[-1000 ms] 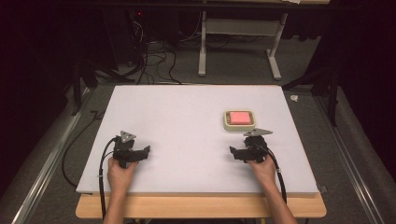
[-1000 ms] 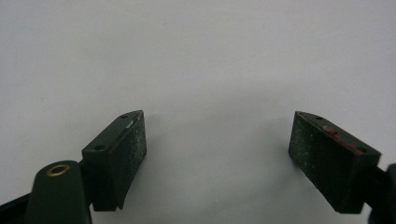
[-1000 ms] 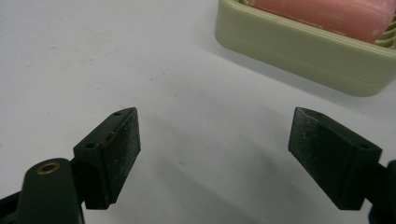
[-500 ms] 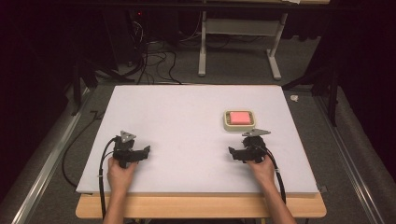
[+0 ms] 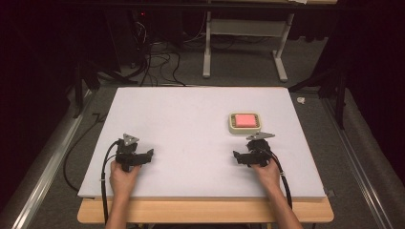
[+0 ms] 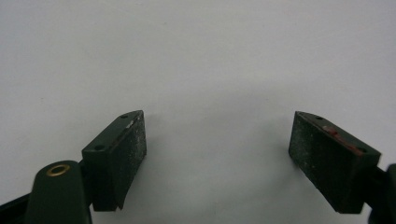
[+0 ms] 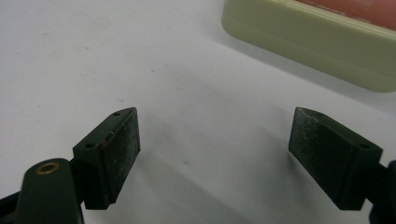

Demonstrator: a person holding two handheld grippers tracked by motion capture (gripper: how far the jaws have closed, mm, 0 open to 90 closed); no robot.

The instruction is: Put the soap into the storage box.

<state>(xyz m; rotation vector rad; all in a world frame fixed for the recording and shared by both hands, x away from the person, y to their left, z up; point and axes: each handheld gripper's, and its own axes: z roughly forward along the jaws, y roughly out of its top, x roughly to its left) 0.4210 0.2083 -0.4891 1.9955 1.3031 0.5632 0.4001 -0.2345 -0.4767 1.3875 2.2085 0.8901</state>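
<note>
A square cream box with a pink-red top point(image 5: 244, 122) sits on the white table point(image 5: 191, 124), right of centre. In the right gripper view its cream side point(image 7: 317, 35) lies just beyond the jaws, up and to the right. My right gripper point(image 5: 251, 148) rests on the table a little in front of the box, apart from it; it point(image 7: 214, 140) is open with only bare table between the jaws. At the front left my left gripper point(image 5: 133, 148) also rests on the table, and it point(image 6: 217, 140) stands open over plain white surface.
The table's wooden front edge point(image 5: 205, 210) runs below my hands. Beyond the far edge is a dark floor with cables point(image 5: 153, 62) and the white legs of a desk frame point(image 5: 243, 43). A metal rail point(image 5: 43, 167) runs along the left side.
The right gripper has shifted very slightly toward the left and front. The left gripper and the box have stayed where they were.
</note>
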